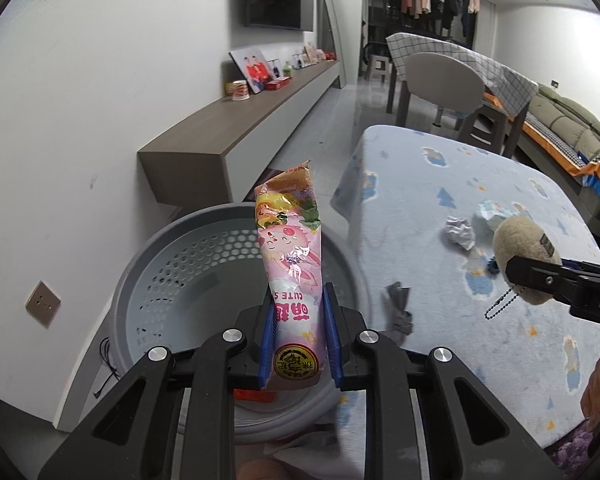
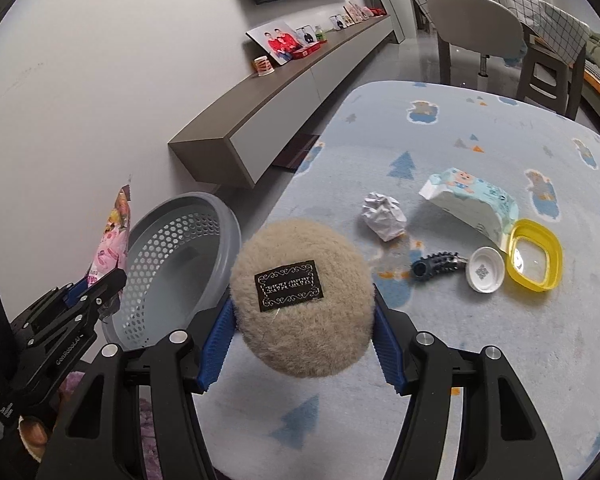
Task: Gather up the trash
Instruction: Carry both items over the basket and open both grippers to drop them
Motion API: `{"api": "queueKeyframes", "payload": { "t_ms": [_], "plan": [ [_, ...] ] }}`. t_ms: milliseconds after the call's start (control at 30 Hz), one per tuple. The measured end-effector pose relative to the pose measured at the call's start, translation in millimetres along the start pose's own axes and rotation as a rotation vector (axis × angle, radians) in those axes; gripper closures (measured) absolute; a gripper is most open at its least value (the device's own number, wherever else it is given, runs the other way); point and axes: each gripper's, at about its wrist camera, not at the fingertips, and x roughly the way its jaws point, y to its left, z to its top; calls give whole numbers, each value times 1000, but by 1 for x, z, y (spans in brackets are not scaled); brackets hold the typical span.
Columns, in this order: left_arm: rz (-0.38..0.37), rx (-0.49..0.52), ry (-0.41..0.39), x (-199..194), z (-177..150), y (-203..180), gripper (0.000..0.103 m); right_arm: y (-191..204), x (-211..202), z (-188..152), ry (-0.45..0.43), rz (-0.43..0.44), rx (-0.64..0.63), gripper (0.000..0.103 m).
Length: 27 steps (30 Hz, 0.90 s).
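My left gripper (image 1: pixel 299 340) is shut on a pink snack wrapper (image 1: pixel 292 264), which stands upright above the grey perforated basket (image 1: pixel 172 272). That same wrapper (image 2: pixel 114 236) and the left gripper (image 2: pixel 100 284) show at the left of the right wrist view, beside the basket (image 2: pixel 176 248). My right gripper (image 2: pixel 302 344) is shut on a round beige plush pouch (image 2: pixel 304 296) with a black label, held over the table edge. The pouch (image 1: pixel 524 256) hangs a bead chain in the left wrist view.
On the blue patterned tablecloth (image 2: pixel 500 340) lie a crumpled paper ball (image 2: pixel 384 214), a wet-wipes pack (image 2: pixel 472 200), a yellow lid (image 2: pixel 534 256), a white cap (image 2: pixel 486 270) and a black ribbed piece (image 2: pixel 436 266). A grey scrap (image 1: pixel 400 312) lies near the table edge. A long wall shelf (image 1: pixel 260 120) runs behind the basket.
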Motion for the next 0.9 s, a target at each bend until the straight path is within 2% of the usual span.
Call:
{"api": "queueKeyframes", "payload": {
  "t_ms": [333,500,900],
  "plan": [
    [90,-29,27,10,-7,36,81,62,34,11,36,58,-120,43],
    [110,-50,38,17,-7,48,81,89,60,19,60,100,-178,43],
    [128,-118,88,35,-9,69,81,113,101,22,123,143,-250,43]
  ]
}}
